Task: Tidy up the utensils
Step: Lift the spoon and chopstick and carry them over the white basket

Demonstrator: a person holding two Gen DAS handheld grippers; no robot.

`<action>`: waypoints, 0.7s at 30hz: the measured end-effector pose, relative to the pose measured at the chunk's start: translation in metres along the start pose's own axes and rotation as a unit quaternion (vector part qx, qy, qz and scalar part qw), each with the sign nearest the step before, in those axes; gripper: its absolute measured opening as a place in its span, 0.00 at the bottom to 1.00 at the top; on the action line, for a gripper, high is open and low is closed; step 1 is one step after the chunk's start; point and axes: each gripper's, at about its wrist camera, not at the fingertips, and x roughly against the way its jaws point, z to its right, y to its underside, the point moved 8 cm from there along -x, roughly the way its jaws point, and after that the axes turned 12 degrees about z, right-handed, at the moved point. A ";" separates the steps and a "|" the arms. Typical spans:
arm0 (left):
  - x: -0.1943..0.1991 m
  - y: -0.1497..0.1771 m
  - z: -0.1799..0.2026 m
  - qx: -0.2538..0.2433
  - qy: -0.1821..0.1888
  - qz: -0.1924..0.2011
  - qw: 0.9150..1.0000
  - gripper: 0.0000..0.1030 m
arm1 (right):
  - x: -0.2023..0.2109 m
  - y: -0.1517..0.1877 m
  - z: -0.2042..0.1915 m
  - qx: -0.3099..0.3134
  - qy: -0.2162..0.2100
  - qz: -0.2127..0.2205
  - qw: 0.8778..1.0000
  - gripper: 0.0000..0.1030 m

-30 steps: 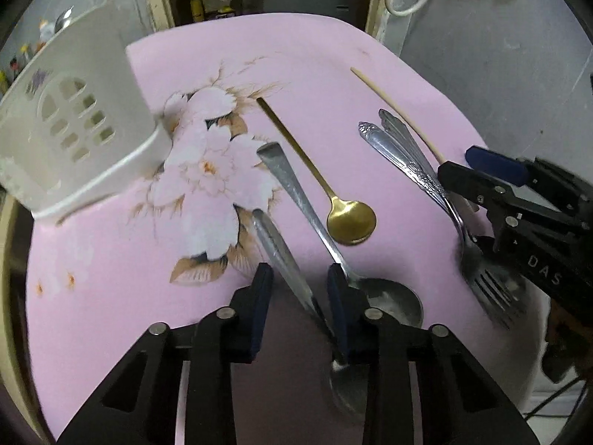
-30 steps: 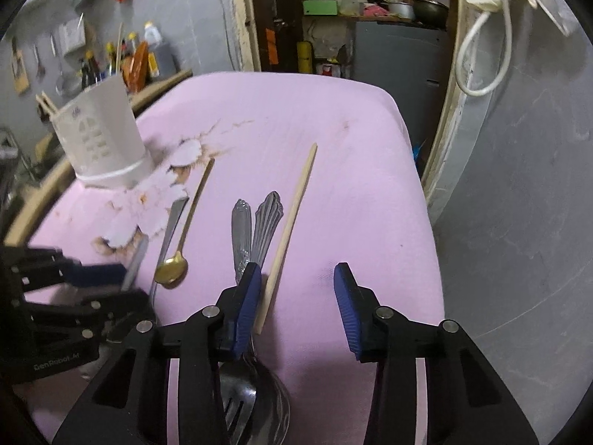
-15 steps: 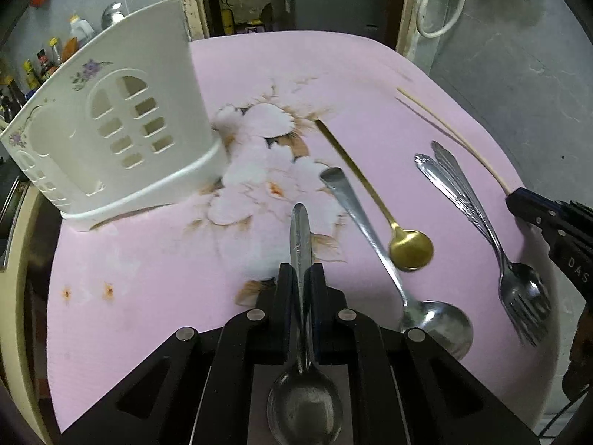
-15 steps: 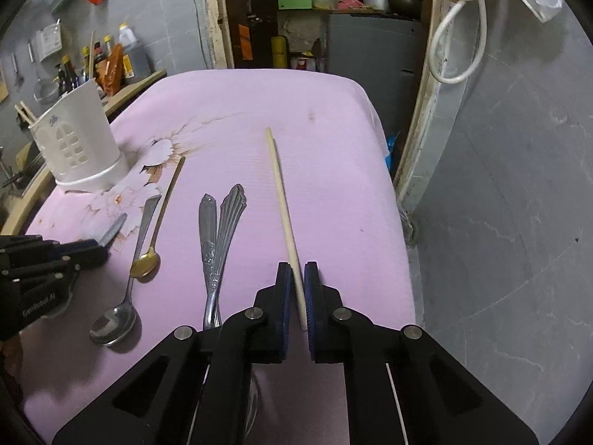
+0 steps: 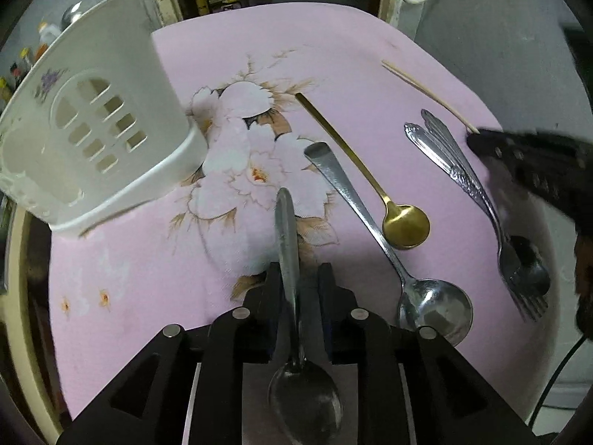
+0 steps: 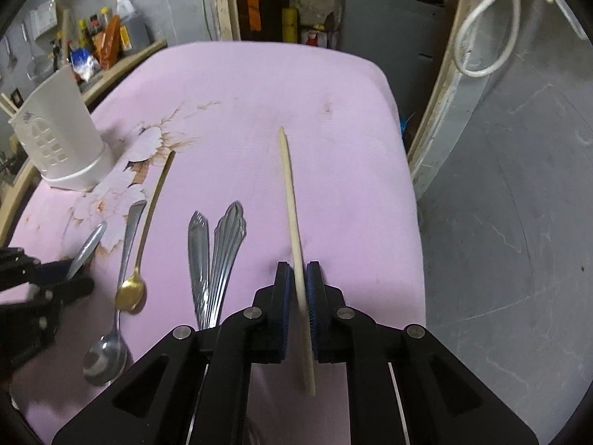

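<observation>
Pink floral tablecloth (image 5: 363, 48), cluttered workshop: three spoons, two forks, one chopstick, one white caddy (image 5: 92, 137). Left claw (image 5: 296, 307), just widening, straddles a steel spoon (image 5: 289, 244); right claw (image 6: 297, 296) pinches the chopstick (image 6: 289, 193)

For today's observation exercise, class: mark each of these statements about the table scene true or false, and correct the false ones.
1. The right tool is closed on a wooden chopstick. True.
2. The gold spoon stands inside the white holder. False: it lies on the pink cloth.
3. A steel spoon sits handle-forward between the left tool's fingers. True.
4. The holder lies tipped on its side. False: it stands upright on the cloth.
5. Two steel handles lie side by side between the gold spoon and the chopstick. True.
</observation>
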 end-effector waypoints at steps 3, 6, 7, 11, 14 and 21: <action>-0.010 -0.011 0.006 0.001 -0.002 0.004 1.000 0.13 | -0.009 -0.005 0.004 -0.019 -0.003 -0.016 1.000 0.07; -0.012 -0.016 0.002 0.032 0.007 0.015 0.999 0.05 | -0.012 -0.008 0.004 -0.021 -0.010 -0.023 0.999 0.04; -0.011 -0.016 -0.001 0.053 0.018 0.018 0.998 0.05 | -0.011 -0.008 0.005 -0.027 -0.015 -0.020 0.999 0.04; -0.002 -0.016 -0.018 0.127 0.055 0.049 0.989 0.04 | 0.005 -0.009 0.012 -0.073 -0.053 0.018 0.996 0.03; 0.017 -0.015 -0.028 0.153 0.057 0.097 0.982 0.04 | 0.023 -0.010 0.017 -0.116 -0.082 0.066 0.988 0.03; 0.070 -0.019 -0.044 0.200 0.058 0.195 0.958 0.04 | 0.067 -0.027 0.003 -0.162 -0.136 0.176 0.961 0.03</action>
